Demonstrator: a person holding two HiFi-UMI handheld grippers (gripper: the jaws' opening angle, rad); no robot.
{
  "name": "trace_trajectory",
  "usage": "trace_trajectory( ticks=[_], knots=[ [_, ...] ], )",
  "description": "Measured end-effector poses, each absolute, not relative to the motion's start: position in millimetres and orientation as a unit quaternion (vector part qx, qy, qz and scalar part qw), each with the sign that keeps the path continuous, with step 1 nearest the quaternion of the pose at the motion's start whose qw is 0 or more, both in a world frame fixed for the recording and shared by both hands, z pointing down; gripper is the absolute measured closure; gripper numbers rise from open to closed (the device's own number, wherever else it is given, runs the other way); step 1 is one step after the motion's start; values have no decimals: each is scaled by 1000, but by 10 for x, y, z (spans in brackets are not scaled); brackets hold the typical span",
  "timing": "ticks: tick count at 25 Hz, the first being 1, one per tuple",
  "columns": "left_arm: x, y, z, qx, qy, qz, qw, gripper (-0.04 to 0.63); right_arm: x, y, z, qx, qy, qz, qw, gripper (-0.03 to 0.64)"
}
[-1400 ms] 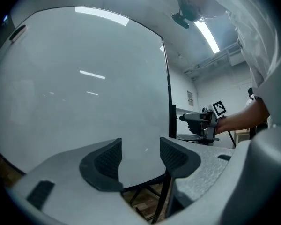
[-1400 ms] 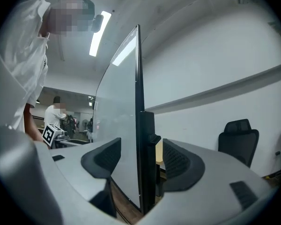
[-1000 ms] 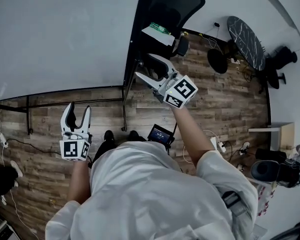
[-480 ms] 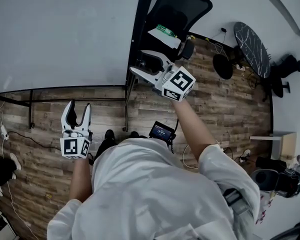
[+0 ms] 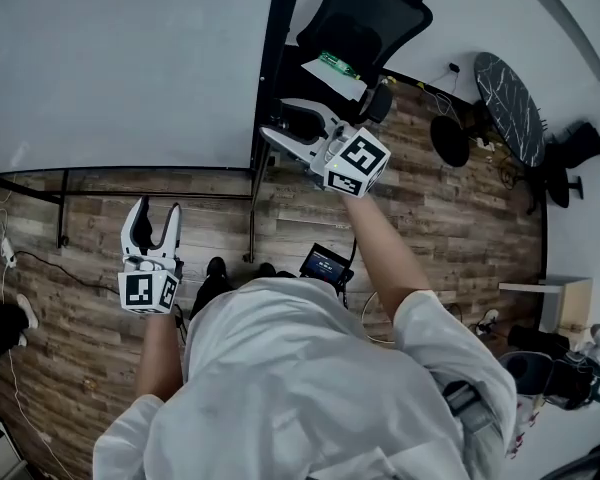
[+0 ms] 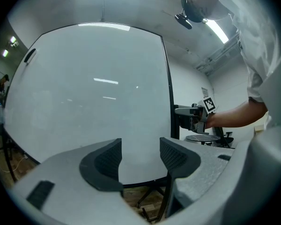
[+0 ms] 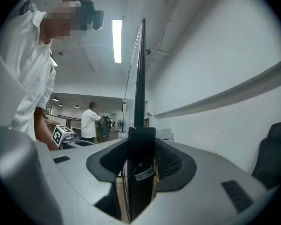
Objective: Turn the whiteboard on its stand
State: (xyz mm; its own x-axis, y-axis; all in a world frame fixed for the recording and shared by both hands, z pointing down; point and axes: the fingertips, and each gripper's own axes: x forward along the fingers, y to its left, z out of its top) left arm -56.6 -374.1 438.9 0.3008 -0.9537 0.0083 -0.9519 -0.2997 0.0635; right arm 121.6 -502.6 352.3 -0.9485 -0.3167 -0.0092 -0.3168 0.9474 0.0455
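Note:
The whiteboard (image 5: 130, 68) fills the upper left of the head view, with its black side frame (image 5: 270, 88) running down its right edge. My right gripper (image 5: 276, 120) is at that edge, low on the frame. In the right gripper view the black frame post (image 7: 140, 102) stands edge-on between the jaws of the right gripper (image 7: 140, 150); they are closing and both pads meet it. My left gripper (image 5: 155, 213) hangs open below the board, apart from it. The left gripper view faces the white surface (image 6: 84, 93), and nothing is between the left gripper's (image 6: 140, 146) jaws.
A black office chair (image 5: 360, 18) stands just behind the board's right edge. A round dark table (image 5: 500, 83) is at the far right. The stand's floor bars (image 5: 60, 218) and cables lie on the wood floor, and a small screen (image 5: 323, 265) sits by my feet. A person (image 7: 90, 121) stands in the distance.
My right gripper has moved up and left onto the board's side frame and its jaws have narrowed around it. The left gripper has barely moved.

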Motion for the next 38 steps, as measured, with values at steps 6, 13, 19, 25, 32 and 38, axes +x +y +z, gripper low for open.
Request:
trace_trajectory(
  ticks=[6,13,19,25,32,38],
  knots=[
    [-475,-3647,4300,793,-608,-25,22,351,1241,-5009,3519,-150,989,11,6,443],
    [-315,-3509,4217,810,-585,-22,17,351,1235,-4976,3526,-141,990,-1,9,443],
    [-304,-3482,4226,816,-577,-23,27,351,1266,-5037,3523,-141,990,-12,13,445],
    [-364,-3294,4278,814,-580,-19,27,351,1298,-4928,3522,-139,990,-17,10,443],
    [-310,-3309,4270,819,-572,-16,30,351,1407,-4974,3526,-141,990,-21,10,443],
    [-323,-3320,4317,823,-567,-20,33,351,1451,-4969,3551,-134,990,-30,10,443]
  ],
)
